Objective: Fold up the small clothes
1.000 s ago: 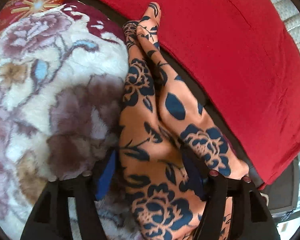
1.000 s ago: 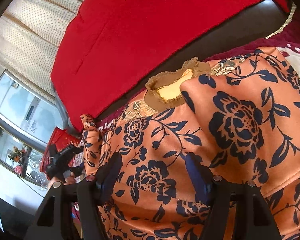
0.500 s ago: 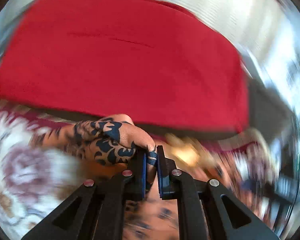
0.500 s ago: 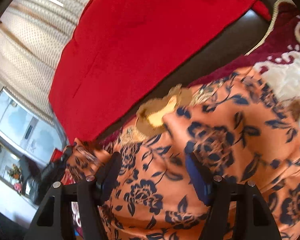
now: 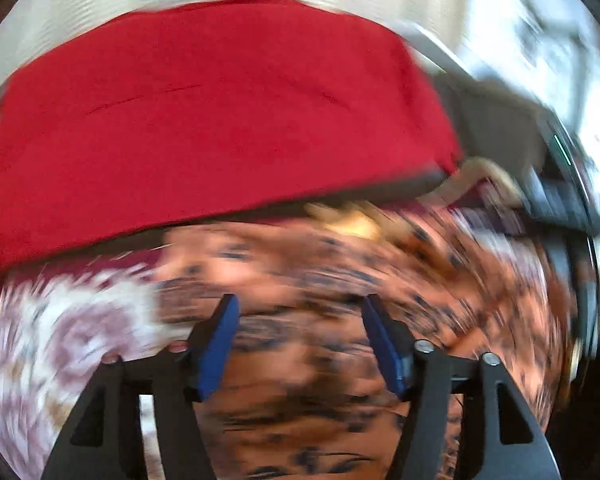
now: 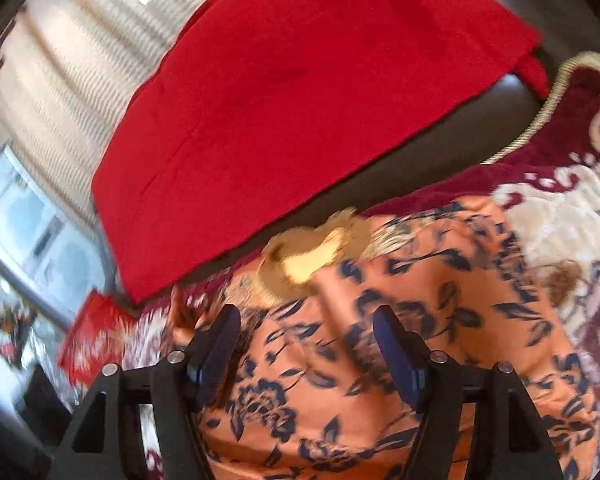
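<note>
Left fingers [image 5: 220, 336] opening, empty, over orange floral garment [image 6: 379, 340]; no legible writing

The left wrist view is smeared by blur: the orange cloth with dark blue flowers [image 5: 339, 280] shows only streaks, and the fluffy white and purple flowered blanket [image 5: 60, 340] is fuzzy too. In both views the cloth runs off the bottom edge.
</note>
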